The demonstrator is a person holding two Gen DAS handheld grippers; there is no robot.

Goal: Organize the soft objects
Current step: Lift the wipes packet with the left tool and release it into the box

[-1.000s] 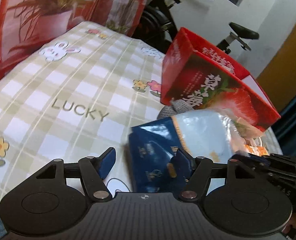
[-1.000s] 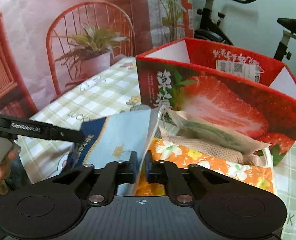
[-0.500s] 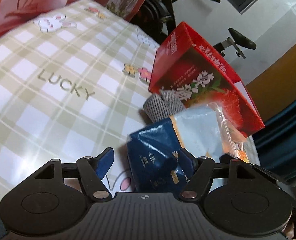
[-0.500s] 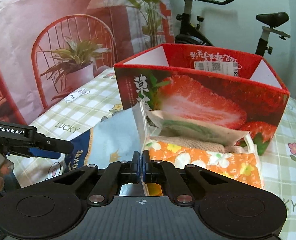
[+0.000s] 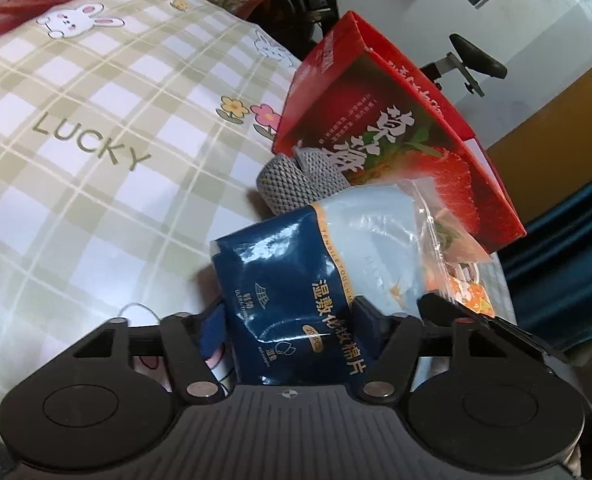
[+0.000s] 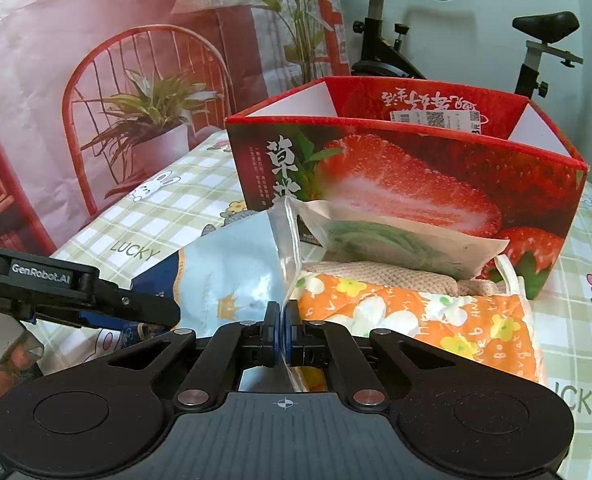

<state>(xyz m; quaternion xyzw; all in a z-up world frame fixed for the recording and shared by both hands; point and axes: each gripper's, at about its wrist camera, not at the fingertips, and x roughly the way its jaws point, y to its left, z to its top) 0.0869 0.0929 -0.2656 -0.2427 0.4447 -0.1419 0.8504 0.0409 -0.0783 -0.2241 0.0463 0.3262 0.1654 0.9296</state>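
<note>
A blue cotton-pad pack point(image 5: 296, 280) lies on the checked tablecloth in front of a red strawberry box point(image 5: 392, 128). My left gripper point(image 5: 287, 324) has its fingers on either side of the pack's dark end, closed against it. My right gripper point(image 6: 280, 332) is shut on the pack's clear sealed edge point(image 6: 283, 256). The pack's pale side point(image 6: 231, 276) shows left of it. An orange floral cloth point(image 6: 416, 316), a beige knit point(image 6: 376, 272) and a bagged green item point(image 6: 380, 240) lie against the box point(image 6: 416, 172). A grey knit piece point(image 5: 300, 180) sits behind the pack.
The checked tablecloth point(image 5: 75, 140) stretches left of the objects. A printed backdrop point(image 6: 95, 60) hangs behind the table, and an exercise bike point(image 6: 408, 32) stands behind the box. The left gripper's arm point(image 6: 55, 284) reaches in at the left of the right wrist view.
My left gripper moved forward and closed onto the pack's dark end. My right gripper stayed shut on the clear edge, and the box now appears farther away.
</note>
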